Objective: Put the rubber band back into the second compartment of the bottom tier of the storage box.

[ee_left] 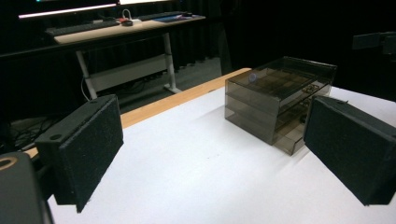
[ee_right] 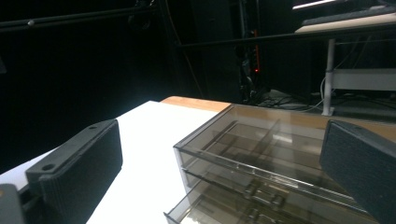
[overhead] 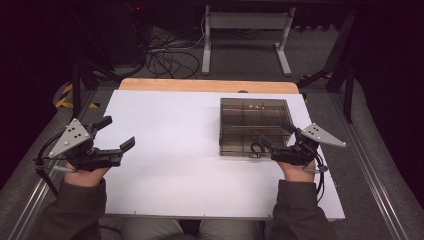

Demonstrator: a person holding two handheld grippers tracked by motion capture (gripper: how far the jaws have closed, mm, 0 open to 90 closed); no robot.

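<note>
A smoky see-through drawer box stands on the right half of the white table sheet. It has three stacked drawers, and the bottom one juts out a little toward me. My right gripper is open just in front of the box's near right corner, jaws empty. In the right gripper view the box lies between and beyond the two black pads. My left gripper is open and empty over the sheet's left side, far from the box, with its pads spread wide.
A wooden table edge runs along the far side of the sheet. Beyond it stand a desk frame and loose cables on the floor. Metal rails flank the table.
</note>
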